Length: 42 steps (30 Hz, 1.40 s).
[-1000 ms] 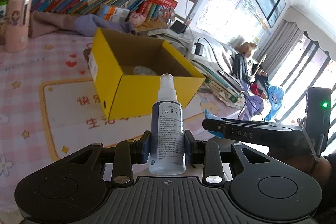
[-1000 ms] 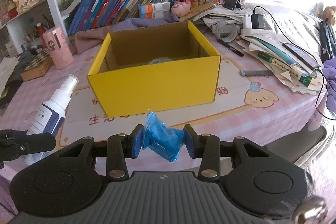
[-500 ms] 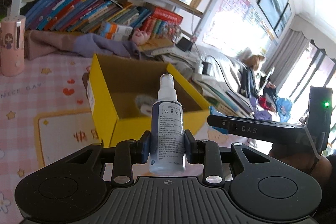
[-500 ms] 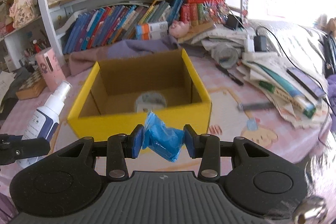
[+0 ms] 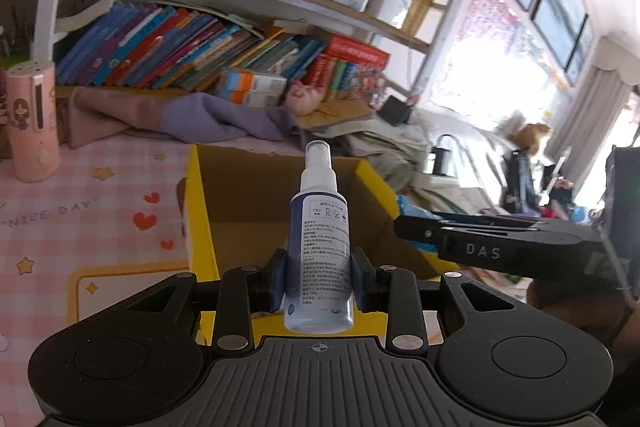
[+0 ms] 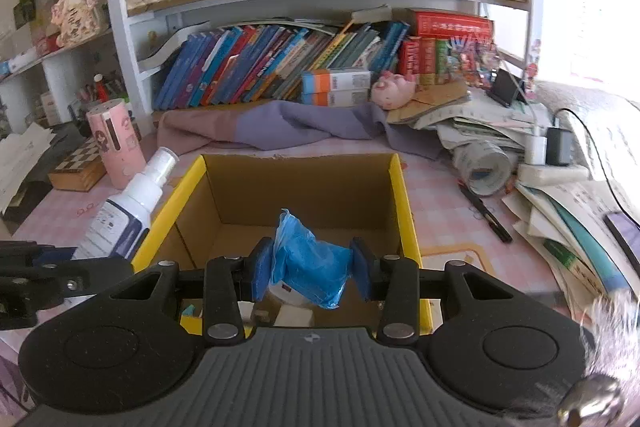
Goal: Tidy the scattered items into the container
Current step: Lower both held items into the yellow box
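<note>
My left gripper (image 5: 319, 277) is clamped on the spray bottle (image 5: 319, 247), held upright at the near wall of the yellow box (image 5: 199, 211). My right gripper (image 6: 311, 273) squeezes a blue packet (image 6: 310, 263) above the box's open top. Only the right view looks down inside, where small white items (image 6: 294, 309) lie on the floor.

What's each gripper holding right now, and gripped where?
Left gripper clamps the spray bottle around its lower body, nozzle pointing forward. Right gripper pinches the crumpled blue packet across its middle.
</note>
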Motion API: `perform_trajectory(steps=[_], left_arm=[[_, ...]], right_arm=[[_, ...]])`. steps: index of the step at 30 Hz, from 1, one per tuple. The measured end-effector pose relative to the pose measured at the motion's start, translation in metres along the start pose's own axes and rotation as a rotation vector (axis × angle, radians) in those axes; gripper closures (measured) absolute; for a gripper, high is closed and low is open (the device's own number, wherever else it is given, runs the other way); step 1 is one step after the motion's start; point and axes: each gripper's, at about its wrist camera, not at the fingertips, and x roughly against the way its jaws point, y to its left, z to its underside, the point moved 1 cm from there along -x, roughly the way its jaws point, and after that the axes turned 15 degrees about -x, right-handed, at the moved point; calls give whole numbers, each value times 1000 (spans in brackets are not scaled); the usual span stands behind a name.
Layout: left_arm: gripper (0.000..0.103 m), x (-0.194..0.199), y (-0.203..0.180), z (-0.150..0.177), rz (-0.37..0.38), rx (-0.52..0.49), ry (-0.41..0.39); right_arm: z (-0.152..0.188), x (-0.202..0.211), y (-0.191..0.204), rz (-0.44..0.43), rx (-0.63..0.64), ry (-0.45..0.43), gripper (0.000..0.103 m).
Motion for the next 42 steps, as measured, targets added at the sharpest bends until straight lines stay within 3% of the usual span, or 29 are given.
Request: perform_trajectory(steps=[8,25,32,36,42], left_arm=[[72,-22,1,-9,-91,18,8],[72,-74,5,-1,-187,19,190],[72,-85,-2,-2,-207,-33,209],[72,-90,-12,-1,-243,-111,236],[72,-89,-15,-2,-256,-112,233]], right_arm=[[-15,-34,-5,-62,61,42,64],[-10,-98,-15,-105,141,226,64],[-3,-113,-13,-125,182,293,64],[0,-117,-11,-134,204,320,64],[1,-118,-11,-148,220,327,64]])
